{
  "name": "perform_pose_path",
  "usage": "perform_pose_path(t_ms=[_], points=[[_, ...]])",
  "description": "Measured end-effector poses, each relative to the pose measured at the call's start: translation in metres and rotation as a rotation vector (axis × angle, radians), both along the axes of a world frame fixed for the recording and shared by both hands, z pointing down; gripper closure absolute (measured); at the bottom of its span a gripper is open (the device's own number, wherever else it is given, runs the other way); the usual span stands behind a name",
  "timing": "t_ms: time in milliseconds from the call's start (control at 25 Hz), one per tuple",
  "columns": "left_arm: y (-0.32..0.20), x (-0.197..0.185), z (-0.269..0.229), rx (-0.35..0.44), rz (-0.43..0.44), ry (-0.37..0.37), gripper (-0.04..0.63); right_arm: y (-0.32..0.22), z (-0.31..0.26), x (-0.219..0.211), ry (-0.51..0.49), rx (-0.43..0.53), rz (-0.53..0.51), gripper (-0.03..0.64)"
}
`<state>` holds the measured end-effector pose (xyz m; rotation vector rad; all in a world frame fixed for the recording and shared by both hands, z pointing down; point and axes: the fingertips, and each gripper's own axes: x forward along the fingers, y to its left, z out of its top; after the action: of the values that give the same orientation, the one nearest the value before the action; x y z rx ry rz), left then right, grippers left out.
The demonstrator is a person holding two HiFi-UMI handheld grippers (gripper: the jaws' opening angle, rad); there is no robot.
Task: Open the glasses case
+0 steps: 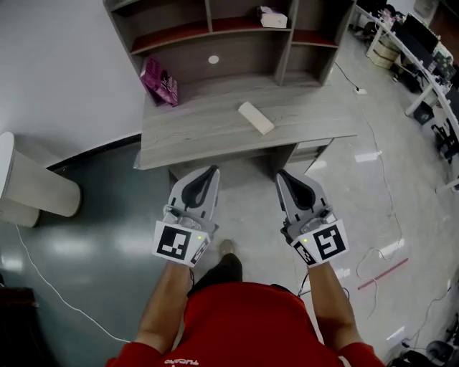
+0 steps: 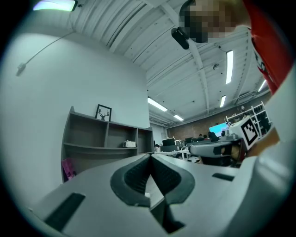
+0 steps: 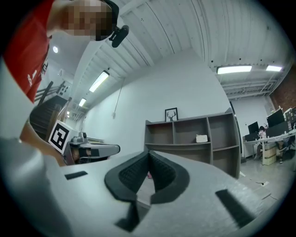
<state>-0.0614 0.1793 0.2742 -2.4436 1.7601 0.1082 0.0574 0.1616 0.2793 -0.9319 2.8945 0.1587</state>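
A cream, oblong glasses case [image 1: 256, 117] lies closed on the grey wooden desk [image 1: 186, 136], a little right of its middle. Both grippers hang over the floor in front of the desk, well short of the case. My left gripper [image 1: 214, 170] is shut and empty, its tips close to the desk's front edge. At the same height my right gripper [image 1: 281, 174] is also shut, with nothing in it. In the left gripper view the left gripper [image 2: 150, 156] points at the shelf unit; in the right gripper view the right gripper [image 3: 148, 152] does the same.
A shelf unit [image 1: 215, 36] stands at the back of the desk, with a small white box [image 1: 273, 19] on an upper shelf. A pink packet [image 1: 159, 81] leans at the desk's left end. A white curved object [image 1: 36, 190] stands at the left; cables trail on the shiny floor [image 1: 387, 215].
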Motion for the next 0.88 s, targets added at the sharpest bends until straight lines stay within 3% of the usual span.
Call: perform_pose_path(t_ms=[240, 560, 880], points=[[-0.065, -0.046, 0.002, -0.002, 0.071, -0.004, 0.588, -0.06, -0.002, -0.044, 0.01, -0.003, 0.06, 0.614], [-0.121, -0.084, 0.013, -0.018, 0.112, 0.002, 0.587, -0.112, 0.009, -0.069, 0.048, -0.025, 0.119, 0.612], [-0.167, -0.087, 0.034, -0.048, 0.12, -0.011, 0.586, -0.162, 0.025, -0.072, 0.072, -0.019, 0.144, 0.612]])
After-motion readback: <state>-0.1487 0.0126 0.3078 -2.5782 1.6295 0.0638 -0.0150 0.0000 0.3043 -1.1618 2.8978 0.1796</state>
